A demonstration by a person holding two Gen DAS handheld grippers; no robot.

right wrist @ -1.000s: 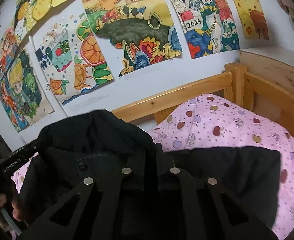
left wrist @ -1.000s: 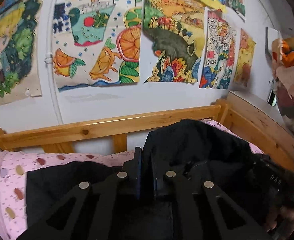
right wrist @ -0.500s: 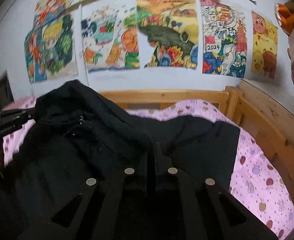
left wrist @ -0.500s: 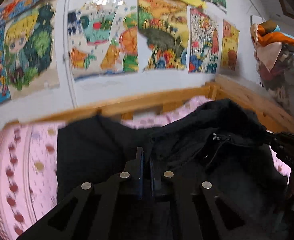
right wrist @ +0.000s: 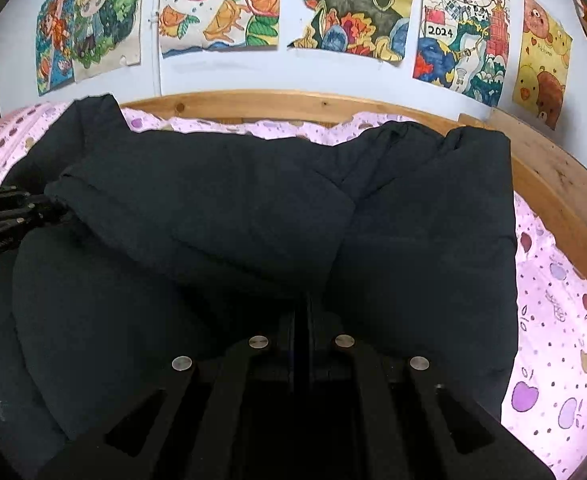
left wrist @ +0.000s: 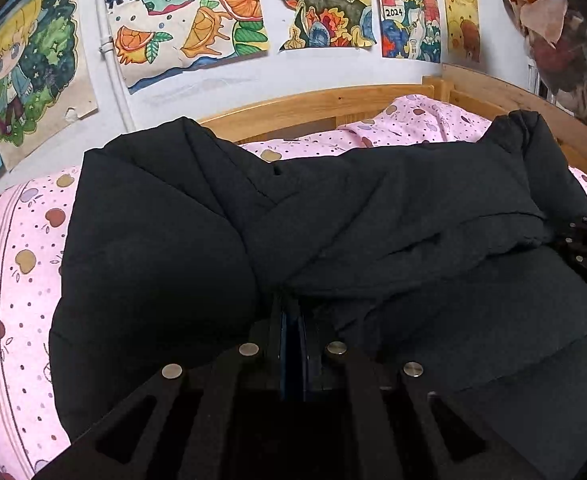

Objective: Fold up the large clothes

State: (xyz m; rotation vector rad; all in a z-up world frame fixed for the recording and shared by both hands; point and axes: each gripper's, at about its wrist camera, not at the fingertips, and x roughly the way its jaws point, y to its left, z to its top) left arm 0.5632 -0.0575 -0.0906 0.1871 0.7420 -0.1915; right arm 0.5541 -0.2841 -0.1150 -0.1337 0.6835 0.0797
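A black padded jacket lies spread on the pink apple-print bedsheet inside the wooden bed frame, its upper part folded over the lower. The left gripper is clamped on the jacket's near edge, and the right gripper pinches the same edge further along. Children's drawings hang on the wall behind

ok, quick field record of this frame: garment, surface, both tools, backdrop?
garment: black padded jacket, spread across the bed with folds lying over its middle
surface: pink apple-print sheet, wooden bed rail behind
left tool: shut on jacket, near edge
right tool: shut on jacket, near edge
backdrop: white wall with drawings
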